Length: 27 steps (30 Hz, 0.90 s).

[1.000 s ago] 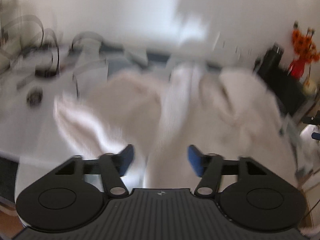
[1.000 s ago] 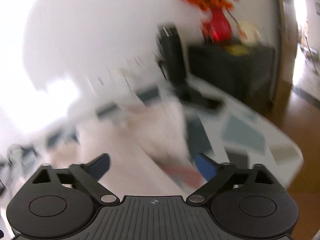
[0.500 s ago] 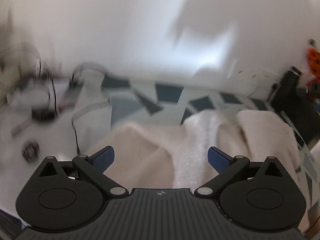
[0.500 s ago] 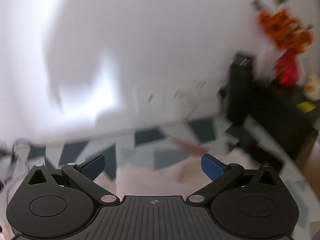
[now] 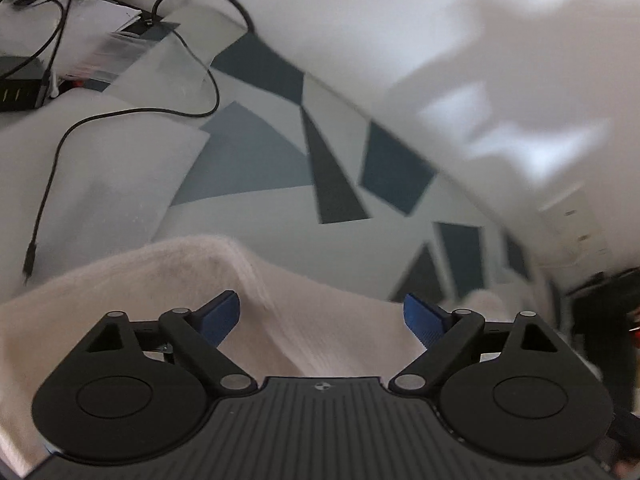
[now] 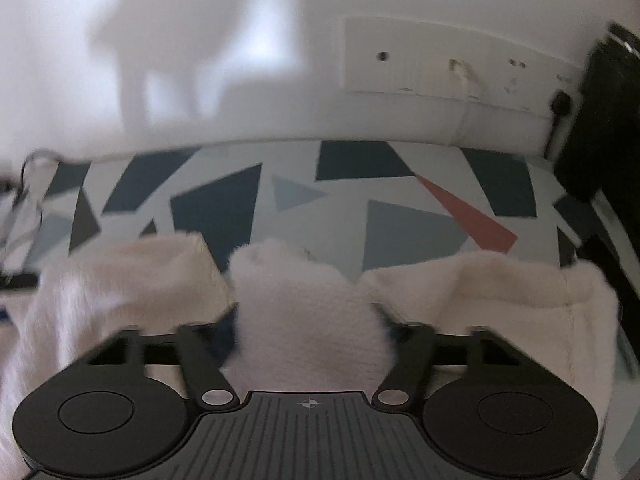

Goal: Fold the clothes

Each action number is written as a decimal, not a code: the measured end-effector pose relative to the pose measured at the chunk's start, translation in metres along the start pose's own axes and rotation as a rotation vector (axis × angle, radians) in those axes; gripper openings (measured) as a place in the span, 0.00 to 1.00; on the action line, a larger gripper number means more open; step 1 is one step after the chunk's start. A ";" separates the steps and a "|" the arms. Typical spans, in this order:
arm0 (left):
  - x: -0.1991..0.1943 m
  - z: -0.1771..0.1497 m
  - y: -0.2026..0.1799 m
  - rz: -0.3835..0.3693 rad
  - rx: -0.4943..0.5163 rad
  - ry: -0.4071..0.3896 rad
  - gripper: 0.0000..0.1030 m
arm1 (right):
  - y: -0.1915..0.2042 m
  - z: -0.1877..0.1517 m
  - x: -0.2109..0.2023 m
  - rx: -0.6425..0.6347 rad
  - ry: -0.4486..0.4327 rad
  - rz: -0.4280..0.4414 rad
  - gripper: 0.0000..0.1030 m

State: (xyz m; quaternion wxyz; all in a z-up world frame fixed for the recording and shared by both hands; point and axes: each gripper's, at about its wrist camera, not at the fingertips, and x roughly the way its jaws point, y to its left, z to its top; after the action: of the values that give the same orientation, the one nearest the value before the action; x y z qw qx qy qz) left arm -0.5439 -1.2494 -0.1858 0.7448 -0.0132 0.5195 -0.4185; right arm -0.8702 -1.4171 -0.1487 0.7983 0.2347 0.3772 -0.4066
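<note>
A fluffy pale pink garment (image 5: 168,280) lies bunched on the patterned tablecloth (image 5: 248,160). My left gripper (image 5: 322,316) hovers just over it, open, with nothing between its blue pads (image 5: 224,314). In the right wrist view the same garment (image 6: 308,312) rises in three humps. My right gripper (image 6: 308,330) has its jaws drawn partway in, and the middle hump fills the whole gap between them. The cloth hides the fingertips. Blur softens that view.
A black cable (image 5: 52,168) with a loose plug, papers (image 5: 108,28) and a dark device (image 5: 20,84) lie at the table's far left. A white wall with a socket panel (image 6: 452,60) runs behind the table. A black object (image 6: 608,120) stands at the right.
My left gripper opened wide, let go of the garment and now points lower at the table. My right gripper dropped onto the garment and narrowed around a bunch of it.
</note>
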 end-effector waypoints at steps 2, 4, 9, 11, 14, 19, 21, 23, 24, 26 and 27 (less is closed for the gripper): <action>0.002 0.002 -0.002 0.034 0.008 -0.028 0.63 | -0.004 0.000 -0.005 0.019 -0.018 0.009 0.19; 0.003 0.008 -0.001 0.100 0.001 -0.011 0.08 | -0.012 0.004 -0.018 0.090 -0.063 0.009 0.16; -0.069 0.029 0.019 0.052 -0.044 -0.202 0.06 | -0.043 0.012 -0.078 0.301 -0.305 -0.009 0.15; -0.110 0.031 0.034 0.036 -0.046 -0.292 0.06 | -0.057 0.006 -0.099 0.376 -0.368 -0.024 0.15; -0.155 0.014 0.069 0.076 -0.065 -0.361 0.06 | -0.065 -0.017 -0.107 0.414 -0.347 -0.056 0.15; -0.159 -0.030 0.108 0.156 0.049 -0.200 0.07 | -0.045 -0.061 -0.078 0.297 -0.126 -0.152 0.16; -0.153 -0.049 0.110 0.184 0.123 -0.132 0.07 | -0.033 -0.077 -0.067 0.240 -0.051 -0.195 0.19; -0.149 -0.062 0.107 0.208 0.196 -0.074 0.08 | -0.021 -0.089 -0.065 0.201 -0.044 -0.227 0.22; -0.146 -0.068 0.103 0.215 0.236 -0.044 0.09 | -0.017 -0.092 -0.067 0.184 -0.049 -0.236 0.27; -0.144 -0.074 0.095 0.238 0.307 -0.006 0.18 | -0.011 -0.092 -0.071 0.163 -0.055 -0.254 0.36; -0.145 -0.075 0.090 0.244 0.338 0.002 0.25 | -0.010 -0.092 -0.074 0.165 -0.066 -0.260 0.44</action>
State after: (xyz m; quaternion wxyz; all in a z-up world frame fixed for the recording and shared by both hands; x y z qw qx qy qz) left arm -0.5638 -1.0674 -0.1508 0.7809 0.1756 0.4404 -0.4066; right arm -0.9449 -1.3254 -0.1458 0.7288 0.2350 0.3432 -0.5438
